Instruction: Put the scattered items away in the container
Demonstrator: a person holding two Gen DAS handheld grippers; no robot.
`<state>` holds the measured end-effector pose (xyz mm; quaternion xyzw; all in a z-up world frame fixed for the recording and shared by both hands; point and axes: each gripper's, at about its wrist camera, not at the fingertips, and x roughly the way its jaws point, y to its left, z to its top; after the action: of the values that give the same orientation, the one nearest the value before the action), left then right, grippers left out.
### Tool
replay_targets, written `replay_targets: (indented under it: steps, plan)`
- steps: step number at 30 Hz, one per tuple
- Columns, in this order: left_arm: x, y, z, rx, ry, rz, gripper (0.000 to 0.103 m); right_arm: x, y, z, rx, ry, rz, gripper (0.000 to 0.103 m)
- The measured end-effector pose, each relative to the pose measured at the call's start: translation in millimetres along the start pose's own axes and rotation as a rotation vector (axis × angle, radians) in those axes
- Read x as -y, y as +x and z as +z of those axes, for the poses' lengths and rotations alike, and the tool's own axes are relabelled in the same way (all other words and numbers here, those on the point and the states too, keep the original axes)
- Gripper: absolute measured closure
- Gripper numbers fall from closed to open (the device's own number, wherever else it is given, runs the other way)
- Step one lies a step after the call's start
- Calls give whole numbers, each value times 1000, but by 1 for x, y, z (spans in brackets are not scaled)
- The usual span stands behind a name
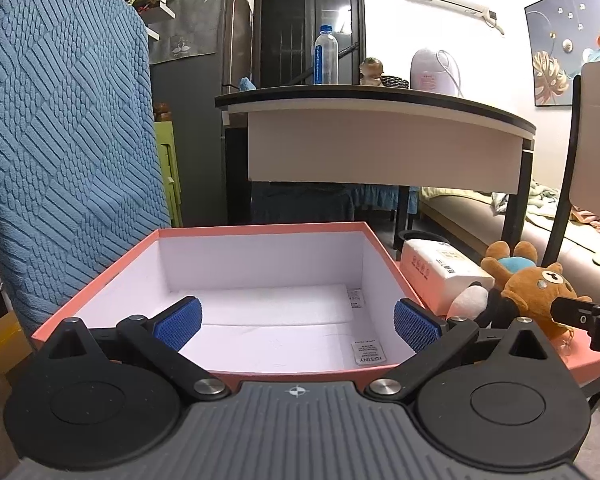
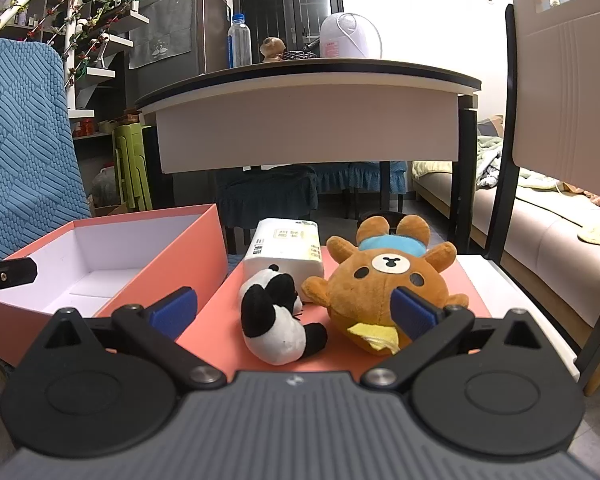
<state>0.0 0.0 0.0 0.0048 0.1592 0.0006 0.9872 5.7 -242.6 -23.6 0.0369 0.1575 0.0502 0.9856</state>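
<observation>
**Soft toys and tissue pack lying beside an open box as two grippers are hovering**

A pink box [image 1: 260, 236] with a white lining is sitting open on the left, and nothing but two small paper packets is showing on the part of its floor in view. The left gripper [image 1: 296, 320] is hanging over its near rim with the blue pads spread wide and nothing between them. Beside the box, on a pink lid-like sheet [image 2: 212, 320], a panda toy [image 2: 276, 320] is lying just in front of a white tissue pack [image 2: 286, 250], while a brown bear toy [image 2: 384, 288] is slumping against the pack's right side. The right gripper [image 2: 296, 312] is hovering low over the toys, its jaws wide apart and gripping nothing, one pad sitting in front of the bear's body.

All three items are lying outside the container. They are crowding each other, so a closing pinch is likely to catch two at once or to nudge the neighbour toward the sheet's edge. Plush is also squashing easily, so a shallow grip on an ear or limb could be slipping loose on the way over the box wall
</observation>
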Motion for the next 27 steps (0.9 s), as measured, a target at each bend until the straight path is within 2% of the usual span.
replay_targets:
  steps: [7, 11, 27]
  plan:
    - [0, -6, -5, 27, 16, -5, 0, -2, -3, 0, 0, -1, 3, 0]
    - [1, 0, 1, 0, 15, 3, 0, -1, -1, -1, -2, 1, 4, 0]
    - [-2, -1, 3, 12, 10, -1, 0, -2, -1, -1, -7, 5, 7, 0]
